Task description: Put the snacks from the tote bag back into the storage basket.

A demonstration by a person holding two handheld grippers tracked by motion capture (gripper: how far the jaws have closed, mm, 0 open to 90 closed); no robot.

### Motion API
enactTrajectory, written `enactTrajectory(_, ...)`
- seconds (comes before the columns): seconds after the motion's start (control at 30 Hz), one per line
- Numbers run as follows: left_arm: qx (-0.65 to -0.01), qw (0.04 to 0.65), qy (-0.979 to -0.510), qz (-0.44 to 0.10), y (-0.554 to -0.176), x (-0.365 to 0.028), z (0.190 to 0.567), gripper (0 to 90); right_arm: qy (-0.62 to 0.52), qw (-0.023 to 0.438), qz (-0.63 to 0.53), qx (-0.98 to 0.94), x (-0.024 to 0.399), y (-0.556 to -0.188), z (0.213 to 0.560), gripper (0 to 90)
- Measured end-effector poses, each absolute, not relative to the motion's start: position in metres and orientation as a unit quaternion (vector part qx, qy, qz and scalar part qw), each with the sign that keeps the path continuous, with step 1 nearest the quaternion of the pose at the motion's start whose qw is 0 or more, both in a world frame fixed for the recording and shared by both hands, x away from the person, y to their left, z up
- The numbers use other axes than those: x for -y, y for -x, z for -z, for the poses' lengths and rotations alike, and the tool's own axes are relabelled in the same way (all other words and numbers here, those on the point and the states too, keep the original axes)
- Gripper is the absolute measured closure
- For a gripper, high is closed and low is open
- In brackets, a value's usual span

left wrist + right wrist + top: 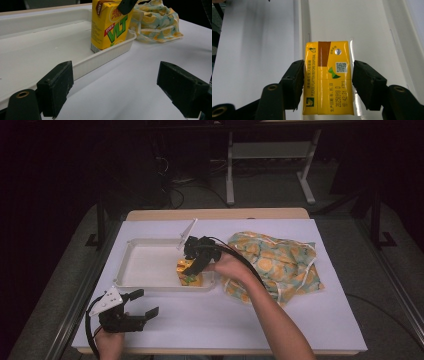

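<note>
A yellow VLT drink carton (189, 272) stands upright in the near right corner of a white tray (145, 265). My right gripper (193, 264) reaches down over it from above. In the right gripper view the carton's top (328, 77) lies between the two black jaws. The jaws stand a little apart from its sides, so my right gripper (327, 68) is open around it. My left gripper (145, 303) rests near the table's front left corner, open with nothing between its jaws. In the left gripper view the carton (110, 27) and tray wall (105, 56) lie ahead of my left gripper (115, 85).
A crumpled cloth bag (272, 262) printed with lemons lies right of the tray, touching its corner (157, 20). White paper (300, 320) covers the tabletop. The tray's floor (367, 30) is bare apart from the carton.
</note>
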State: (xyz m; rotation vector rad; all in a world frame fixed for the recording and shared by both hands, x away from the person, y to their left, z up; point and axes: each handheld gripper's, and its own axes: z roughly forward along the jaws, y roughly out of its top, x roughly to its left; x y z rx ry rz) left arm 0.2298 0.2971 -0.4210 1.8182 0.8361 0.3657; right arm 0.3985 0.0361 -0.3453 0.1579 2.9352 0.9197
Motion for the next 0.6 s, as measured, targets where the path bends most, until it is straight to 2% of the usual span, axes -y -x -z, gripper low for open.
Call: enactTrajectory(0.6, -0.349, 0.524, -0.762, -0.154, -0.231, -0.297, 0.422, 13.4, -0.080, 0.039, -0.324, -0.942, -0.017, -0.396, 0.332, 35.3)
